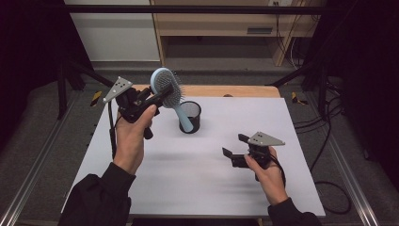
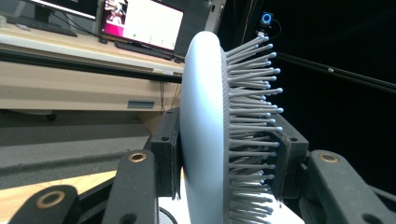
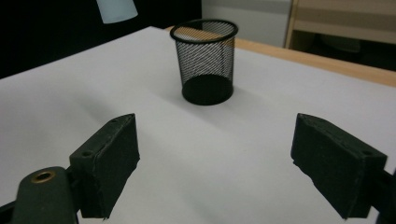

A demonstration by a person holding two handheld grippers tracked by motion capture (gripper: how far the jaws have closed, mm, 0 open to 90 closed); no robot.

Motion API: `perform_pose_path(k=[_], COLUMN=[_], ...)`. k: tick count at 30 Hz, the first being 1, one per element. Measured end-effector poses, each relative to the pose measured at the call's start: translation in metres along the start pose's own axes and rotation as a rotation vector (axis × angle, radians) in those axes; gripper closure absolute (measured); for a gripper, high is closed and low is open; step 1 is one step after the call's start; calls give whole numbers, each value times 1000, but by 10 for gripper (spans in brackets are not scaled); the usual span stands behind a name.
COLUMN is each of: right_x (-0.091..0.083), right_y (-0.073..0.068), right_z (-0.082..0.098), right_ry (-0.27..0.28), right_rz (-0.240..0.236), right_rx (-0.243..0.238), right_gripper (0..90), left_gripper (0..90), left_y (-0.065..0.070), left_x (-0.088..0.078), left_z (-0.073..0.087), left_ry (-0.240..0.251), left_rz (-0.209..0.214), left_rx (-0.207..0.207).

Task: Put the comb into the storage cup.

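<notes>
From above, right gripper point(image 1: 231, 151) hangs near the mesh cup point(image 1: 190, 117), jaws wide and empty; left gripper point(image 1: 162, 93) clamps the blue hairbrush point(image 1: 168, 89) just above the cup, handle dipping inside; left gripper view: pads squeeze the brush head; right gripper view: parted jaws frame the cup on the white table point(image 3: 243, 154)

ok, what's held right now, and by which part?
The left gripper holds the hairbrush by its head, jaws on back and bristles. The right gripper is open and holds nothing.
</notes>
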State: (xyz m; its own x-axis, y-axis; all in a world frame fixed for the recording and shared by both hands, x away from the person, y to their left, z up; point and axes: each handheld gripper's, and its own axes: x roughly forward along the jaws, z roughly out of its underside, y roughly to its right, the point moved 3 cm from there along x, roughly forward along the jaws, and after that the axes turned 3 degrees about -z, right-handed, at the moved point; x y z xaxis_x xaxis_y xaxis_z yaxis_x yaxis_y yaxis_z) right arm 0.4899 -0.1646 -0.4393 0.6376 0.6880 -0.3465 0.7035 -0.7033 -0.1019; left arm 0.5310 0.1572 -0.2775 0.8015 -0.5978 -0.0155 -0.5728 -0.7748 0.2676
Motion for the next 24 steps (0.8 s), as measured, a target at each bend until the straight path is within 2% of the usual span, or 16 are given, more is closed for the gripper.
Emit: perform_pose_path(k=[4, 7, 8, 9, 12, 14, 24], right_x=[-18, -37, -49, -49, -63, -70, -71], right_y=[4, 4, 7, 7, 13, 17, 24], right_z=[4, 11, 13, 13, 15, 21, 26], right_ry=[41, 54, 78, 78, 114, 118, 120], right_rz=[14, 18, 41, 41, 73, 84, 121], right_rx=[7, -11, -3, -3, -12, -19, -28], right_gripper=[136, 132, 131, 131, 119, 112, 109], left_gripper=[540, 540, 540, 540, 540, 539, 539], left_y=[-4, -5, -6, -7, -10, -12, -17], left_x=[3, 6, 8, 9, 15, 18, 32], left_z=[-3, -6, -7, -8, -9, -10, -14], left_ry=[6, 12, 14, 17, 22, 22, 36], left_rz=[-15, -18, -19, -19, -29, -41, -65], left_rx=[15, 30, 31, 29, 35, 46, 74])
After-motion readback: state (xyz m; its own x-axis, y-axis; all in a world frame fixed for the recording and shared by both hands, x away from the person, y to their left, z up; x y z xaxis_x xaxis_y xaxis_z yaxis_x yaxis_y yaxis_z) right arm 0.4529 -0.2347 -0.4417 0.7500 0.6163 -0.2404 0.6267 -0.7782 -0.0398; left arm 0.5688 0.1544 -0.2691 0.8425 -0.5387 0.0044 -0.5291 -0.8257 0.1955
